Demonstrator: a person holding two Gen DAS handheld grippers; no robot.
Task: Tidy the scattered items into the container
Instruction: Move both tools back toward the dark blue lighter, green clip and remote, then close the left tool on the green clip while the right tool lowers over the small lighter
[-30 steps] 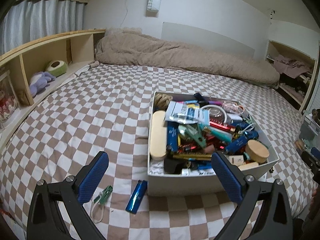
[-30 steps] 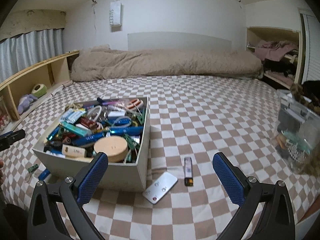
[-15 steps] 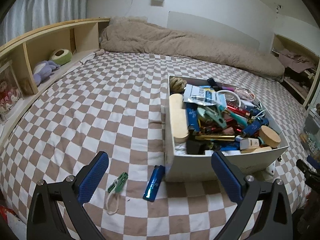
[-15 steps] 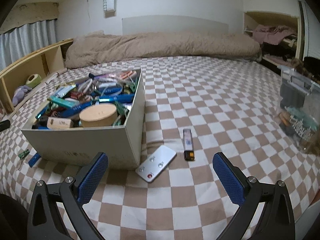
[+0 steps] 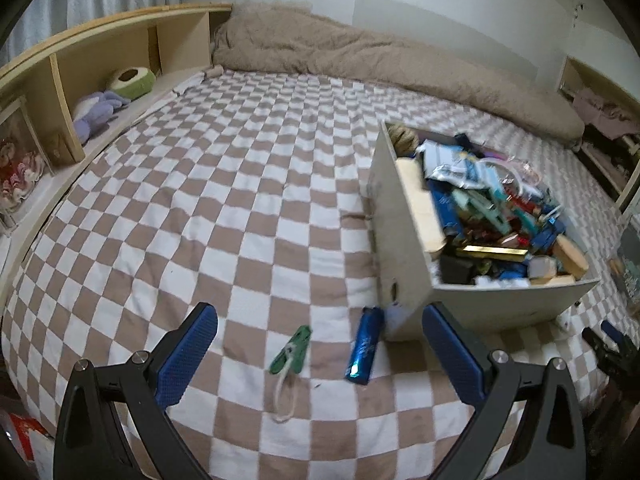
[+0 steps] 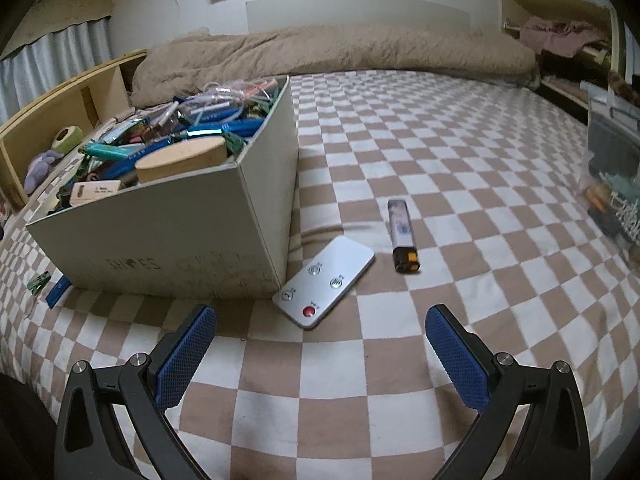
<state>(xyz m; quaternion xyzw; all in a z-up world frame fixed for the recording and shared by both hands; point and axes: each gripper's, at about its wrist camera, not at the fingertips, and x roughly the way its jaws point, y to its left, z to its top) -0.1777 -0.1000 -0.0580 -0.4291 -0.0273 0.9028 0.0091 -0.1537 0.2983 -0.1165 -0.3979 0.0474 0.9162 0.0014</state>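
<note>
A white cardboard box, packed with small items, sits on the checkered bed. In the left wrist view a green clip with a cord loop and a blue lighter lie just ahead of my open left gripper, beside the box's near corner. In the right wrist view a silver remote and a lighter with an orange base lie to the right of the box, ahead of my open right gripper. Neither gripper holds anything.
A rumpled beige duvet runs along the head of the bed. A wooden shelf with soft toys borders the left side. A clear bag of items stands at the right edge. Checkered sheet lies beyond the box.
Both grippers have dropped lower and closer to the bed. The clip and blue lighter now sit between the left fingers' line; the remote and lighter loom larger before the right gripper.
</note>
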